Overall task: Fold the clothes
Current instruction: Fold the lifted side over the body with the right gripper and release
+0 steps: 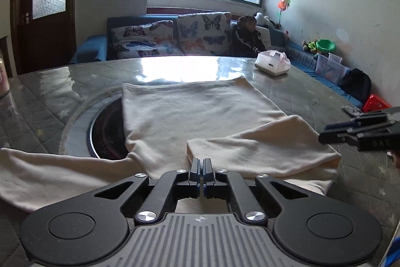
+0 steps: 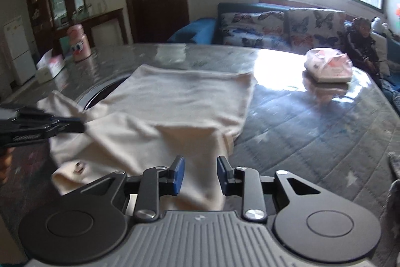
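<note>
A cream long-sleeved garment (image 1: 190, 111) lies flat on the grey quilted table (image 1: 322, 91). One sleeve (image 1: 265, 149) is folded across its near part, with the cuff pointing left. My left gripper (image 1: 201, 162) is shut, its tips meeting on the cloth at the near corner of that cuff. The other sleeve (image 1: 37, 172) trails off to the left. My right gripper (image 1: 322, 137) hovers at the right end of the folded sleeve. In the right wrist view my right gripper (image 2: 200, 162) stands open, the sleeve (image 2: 195, 142) lying between and below its blue pads without being pinched. The left gripper (image 2: 81, 126) comes in from the left onto the cloth.
A round dark inset (image 1: 105, 131) in the table lies partly under the garment. A bagged tissue box (image 1: 272, 63) sits at the far right, a pink bottle (image 2: 78, 44) and a white box (image 2: 50, 68) at the far left. A person (image 1: 246, 36) sits on the sofa behind.
</note>
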Demonstrator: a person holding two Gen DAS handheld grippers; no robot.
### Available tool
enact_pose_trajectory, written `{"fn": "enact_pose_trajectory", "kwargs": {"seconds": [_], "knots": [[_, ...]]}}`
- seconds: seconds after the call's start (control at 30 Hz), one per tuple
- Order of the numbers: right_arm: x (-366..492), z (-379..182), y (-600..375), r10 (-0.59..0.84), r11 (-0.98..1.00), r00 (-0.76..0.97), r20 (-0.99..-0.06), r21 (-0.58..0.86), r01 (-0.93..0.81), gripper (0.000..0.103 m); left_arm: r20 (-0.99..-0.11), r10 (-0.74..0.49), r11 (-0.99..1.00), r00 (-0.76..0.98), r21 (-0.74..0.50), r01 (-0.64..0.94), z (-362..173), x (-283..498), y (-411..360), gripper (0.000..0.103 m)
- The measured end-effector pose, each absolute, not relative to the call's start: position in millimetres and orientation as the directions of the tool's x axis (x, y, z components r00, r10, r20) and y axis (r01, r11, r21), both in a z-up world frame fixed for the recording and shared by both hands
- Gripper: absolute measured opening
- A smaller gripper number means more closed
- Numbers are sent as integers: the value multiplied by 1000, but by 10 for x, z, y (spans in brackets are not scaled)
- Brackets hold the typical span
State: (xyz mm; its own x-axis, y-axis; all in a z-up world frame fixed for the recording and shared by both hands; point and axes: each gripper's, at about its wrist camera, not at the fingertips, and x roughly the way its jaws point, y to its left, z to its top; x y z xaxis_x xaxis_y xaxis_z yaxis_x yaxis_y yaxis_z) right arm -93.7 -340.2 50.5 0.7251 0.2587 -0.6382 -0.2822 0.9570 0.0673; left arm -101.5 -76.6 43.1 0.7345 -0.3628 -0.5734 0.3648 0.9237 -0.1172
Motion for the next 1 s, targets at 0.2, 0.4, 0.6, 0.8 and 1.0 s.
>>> {"fn": "enact_pose_trajectory", "kwargs": {"seconds": [0.2, 0.4, 0.6, 0.8, 1.0], "knots": [[-769, 463, -3590, 214, 974, 739, -639, 80, -212, 28, -598, -361, 917, 716, -90, 388, 401, -945, -872, 17], [-665, 375, -3685, 214, 974, 717, -663, 90, -208, 27, -623, -337, 921, 706, -62, 385, 300, -902, -944, 43], [-575, 318, -3679, 264, 961, 698, -666, 117, -252, 20, -621, -357, 912, 697, -69, 405, 276, -909, -944, 6], [-465, 281, -3603, 339, 925, 665, -666, 107, -364, 20, -603, -349, 913, 717, -46, 406, 375, -971, -868, 6], [-389, 233, -3573, 405, 889, 631, -662, 125, -439, 6, -632, -337, 917, 697, -55, 394, 279, -933, -881, 6]]}}
